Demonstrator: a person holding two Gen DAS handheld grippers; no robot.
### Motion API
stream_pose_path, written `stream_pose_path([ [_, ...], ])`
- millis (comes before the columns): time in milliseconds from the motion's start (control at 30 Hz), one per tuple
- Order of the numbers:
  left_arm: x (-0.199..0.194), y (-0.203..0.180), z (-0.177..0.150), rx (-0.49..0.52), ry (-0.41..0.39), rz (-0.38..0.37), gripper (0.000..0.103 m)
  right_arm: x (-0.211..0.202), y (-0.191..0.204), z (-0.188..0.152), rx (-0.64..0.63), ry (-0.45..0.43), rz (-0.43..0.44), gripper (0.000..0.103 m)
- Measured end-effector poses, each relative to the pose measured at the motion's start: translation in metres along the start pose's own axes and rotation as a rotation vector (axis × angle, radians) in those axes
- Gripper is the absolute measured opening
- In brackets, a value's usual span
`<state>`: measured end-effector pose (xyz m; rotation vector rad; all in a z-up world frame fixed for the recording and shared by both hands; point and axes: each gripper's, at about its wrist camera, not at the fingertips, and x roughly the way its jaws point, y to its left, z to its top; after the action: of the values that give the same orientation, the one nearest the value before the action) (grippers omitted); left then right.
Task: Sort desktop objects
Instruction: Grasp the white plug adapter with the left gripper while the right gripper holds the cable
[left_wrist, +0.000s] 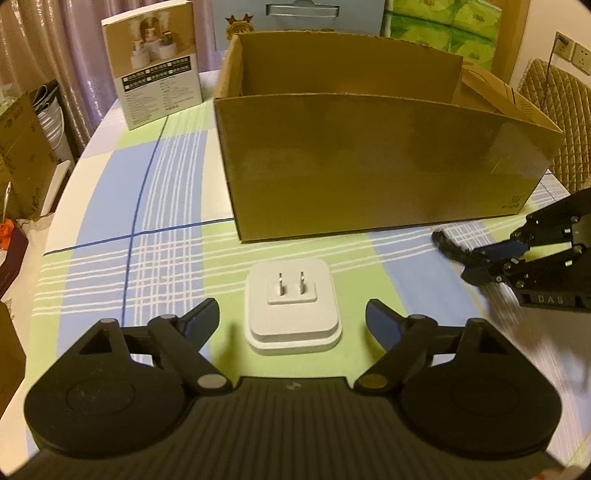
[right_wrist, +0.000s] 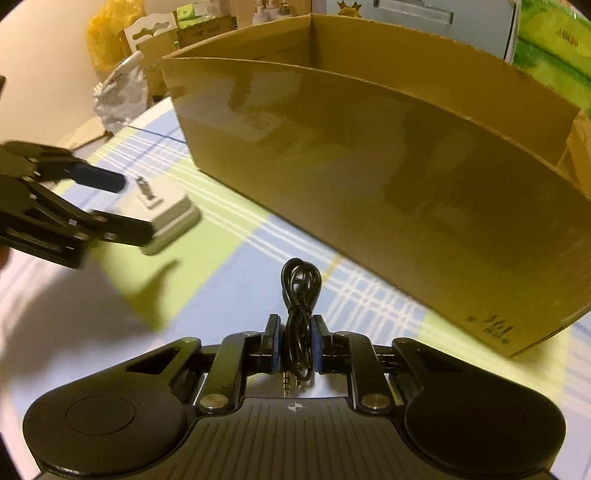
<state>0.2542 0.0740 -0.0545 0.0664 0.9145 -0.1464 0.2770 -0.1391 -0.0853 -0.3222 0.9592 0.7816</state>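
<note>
A white square charger (left_wrist: 291, 308) with two prongs pointing up lies on the checked tablecloth, between the open fingers of my left gripper (left_wrist: 291, 317). It also shows in the right wrist view (right_wrist: 166, 214), with the left gripper (right_wrist: 133, 206) around it. My right gripper (right_wrist: 295, 332) is shut on a coiled black audio cable (right_wrist: 300, 291), its gold plugs hanging toward the camera. In the left wrist view the right gripper (left_wrist: 465, 258) is at the right with the cable (left_wrist: 445, 243) sticking out. An open cardboard box (left_wrist: 369, 162) stands just behind.
A white product carton (left_wrist: 155, 62) stands at the back left of the table. Green tissue packs (left_wrist: 447, 26) are behind the box. A quilted chair (left_wrist: 561, 110) is at the right. Boxes and bowls (left_wrist: 48, 118) sit off the table's left edge.
</note>
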Motion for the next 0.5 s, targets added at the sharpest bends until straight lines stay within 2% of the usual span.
stream_pose_path([
  [167, 0.007, -0.001, -0.001, -0.003, 0.002, -0.014, 0.075, -0.003, 0.003, 0.001, 0.047, 0.012, -0.003, 0.013],
  [267, 0.012, -0.002, -0.001, 0.003, 0.01, 0.006, 0.057, -0.006, 0.0, 0.001, 0.063, 0.014, -0.007, 0.012],
  [500, 0.016, -0.004, -0.001, 0.007, -0.007, 0.013, 0.057, -0.008, 0.0, 0.002, 0.097, 0.026, -0.022, 0.012],
])
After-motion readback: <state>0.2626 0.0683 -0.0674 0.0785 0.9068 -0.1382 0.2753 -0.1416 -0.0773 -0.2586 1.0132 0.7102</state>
